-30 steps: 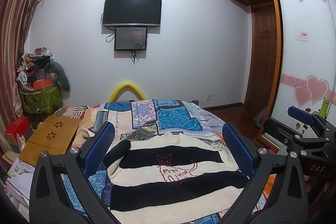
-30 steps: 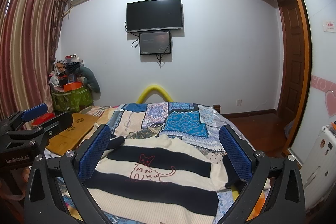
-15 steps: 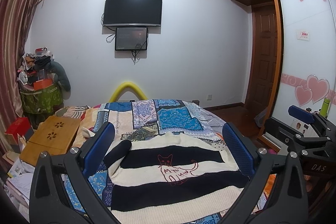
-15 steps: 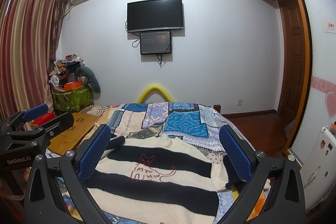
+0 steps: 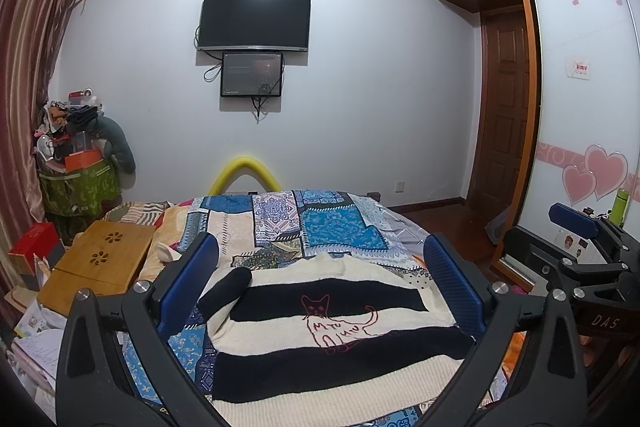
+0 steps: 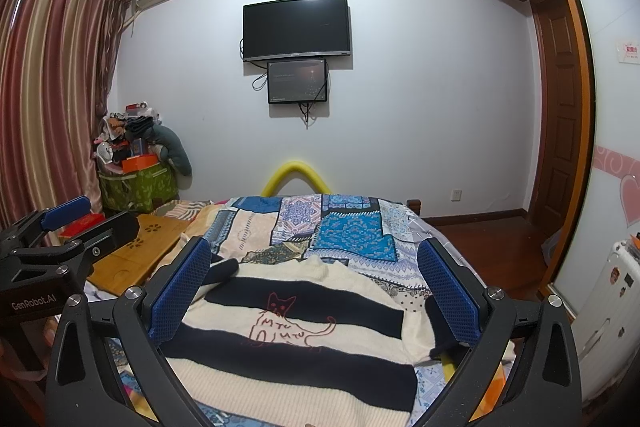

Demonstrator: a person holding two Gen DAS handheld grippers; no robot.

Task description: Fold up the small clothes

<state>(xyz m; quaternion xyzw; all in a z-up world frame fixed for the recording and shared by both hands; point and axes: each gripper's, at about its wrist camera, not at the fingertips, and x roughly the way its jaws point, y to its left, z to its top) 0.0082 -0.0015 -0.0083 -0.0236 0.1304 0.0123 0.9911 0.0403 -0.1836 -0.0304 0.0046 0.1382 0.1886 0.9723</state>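
Striped sweater (image 5: 320,331) lies flat on the patchwork-covered bed (image 5: 340,227). Left gripper (image 5: 320,283) and right gripper (image 6: 316,287) hover, jaws apart; television (image 5: 255,20) wall-mounted beyond.

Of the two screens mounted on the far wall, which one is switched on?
The smaller lower screen shows a dim lit image; the large black television directly above it is completely dark.

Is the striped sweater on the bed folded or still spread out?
Mostly spread: the striped sweater lies flat, cat drawing up, on the patchwork quilt. Sleeves partly hidden.
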